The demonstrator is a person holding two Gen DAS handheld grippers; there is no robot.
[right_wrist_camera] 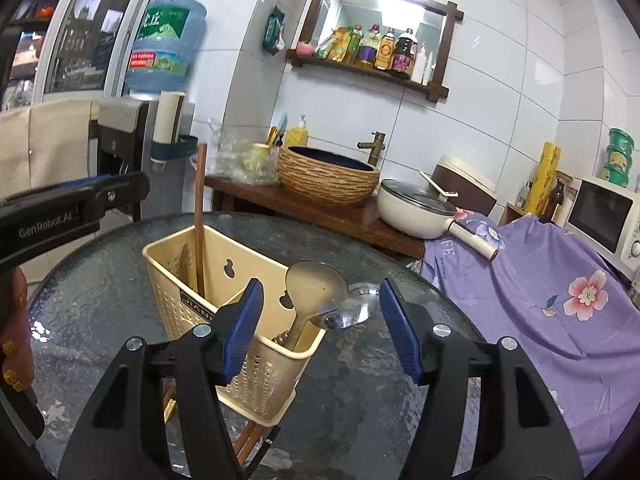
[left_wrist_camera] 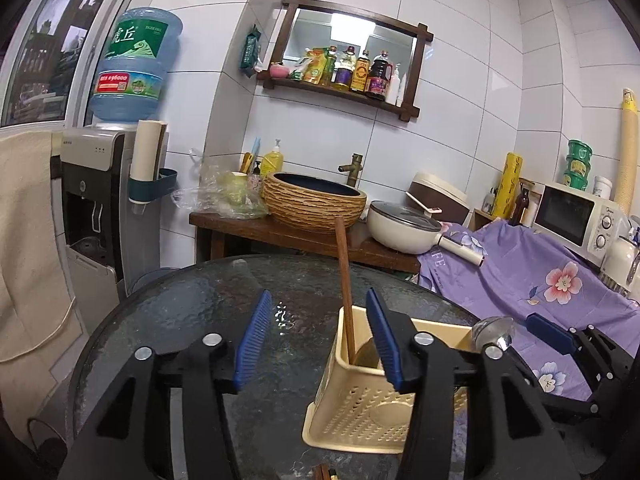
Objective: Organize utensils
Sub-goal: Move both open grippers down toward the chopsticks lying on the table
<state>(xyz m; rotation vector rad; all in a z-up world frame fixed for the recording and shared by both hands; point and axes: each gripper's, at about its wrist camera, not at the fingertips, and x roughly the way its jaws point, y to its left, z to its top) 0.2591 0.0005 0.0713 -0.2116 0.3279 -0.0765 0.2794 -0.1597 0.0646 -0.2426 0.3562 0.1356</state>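
Utensil holder (right_wrist_camera: 224,304) with spoon (right_wrist_camera: 312,292), right gripper (right_wrist_camera: 322,330) above, fingers apart

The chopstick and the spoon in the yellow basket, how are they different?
The chopstick is brown wood, thin and straight; the spoon is shiny metal with a wide round bowl. The chopstick stands nearly upright at the left end of the basket; the spoon leans at the right end. The chopstick rises much higher above the rim than the spoon. Both stand inside the basket on the glass table, and neither gripper holds them.
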